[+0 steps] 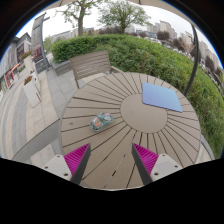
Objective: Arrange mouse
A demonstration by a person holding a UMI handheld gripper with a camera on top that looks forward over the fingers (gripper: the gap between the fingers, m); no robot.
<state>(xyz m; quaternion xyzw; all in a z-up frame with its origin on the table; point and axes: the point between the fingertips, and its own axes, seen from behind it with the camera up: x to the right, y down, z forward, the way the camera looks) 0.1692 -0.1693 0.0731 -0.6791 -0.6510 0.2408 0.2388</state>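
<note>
A small grey and teal mouse [102,122] lies on the round wooden slat table [130,135], left of the table's middle disc. A blue mouse mat [161,96] lies flat on the far right part of the table. My gripper [111,162] hovers over the near side of the table with its two pink-padded fingers [77,158] spread wide apart and nothing between them. The mouse is well ahead of the fingers, slightly to the left.
A wooden chair [90,66] stands at the table's far left edge. A green hedge [140,50] runs behind the table, with paved ground [30,105] to the left and buildings and trees beyond.
</note>
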